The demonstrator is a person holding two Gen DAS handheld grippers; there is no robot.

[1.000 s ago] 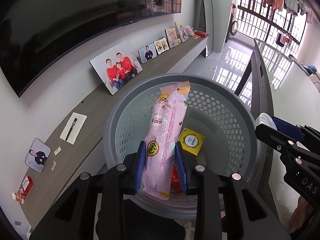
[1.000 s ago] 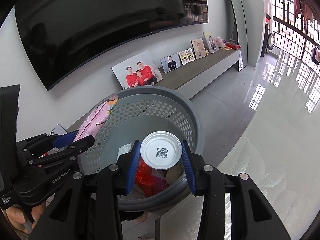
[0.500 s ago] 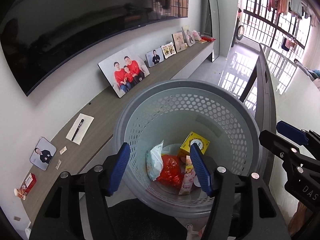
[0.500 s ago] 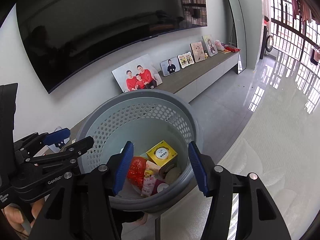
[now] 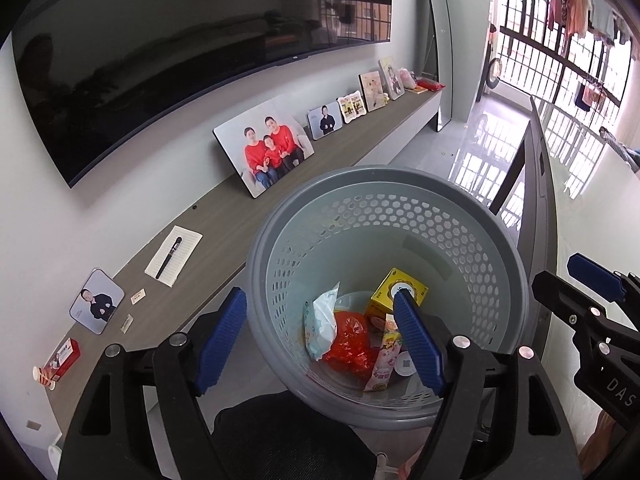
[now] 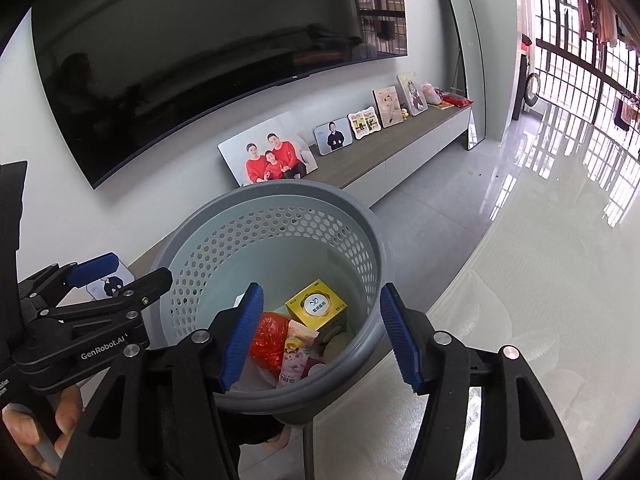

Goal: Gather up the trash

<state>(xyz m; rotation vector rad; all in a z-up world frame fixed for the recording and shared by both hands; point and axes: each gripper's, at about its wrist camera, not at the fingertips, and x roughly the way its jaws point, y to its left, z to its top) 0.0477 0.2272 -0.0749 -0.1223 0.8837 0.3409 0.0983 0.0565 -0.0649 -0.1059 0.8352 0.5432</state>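
Trash lies at the bottom of the grey basket: pink wrapper, yellow box, red bag. I hold my left gripper and right gripper above its rim, jaws opening and empty. Drop step looks done; next I'd seek more litter.

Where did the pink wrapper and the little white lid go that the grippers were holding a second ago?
Both were let go and dropped into the grey perforated plastic bin. The long pink snack wrapper left the left hand-held gripper; the round white lid left the right hand-held gripper. Both sets of jaws are opening, nothing between them. The bin and the yellow box stayed put.
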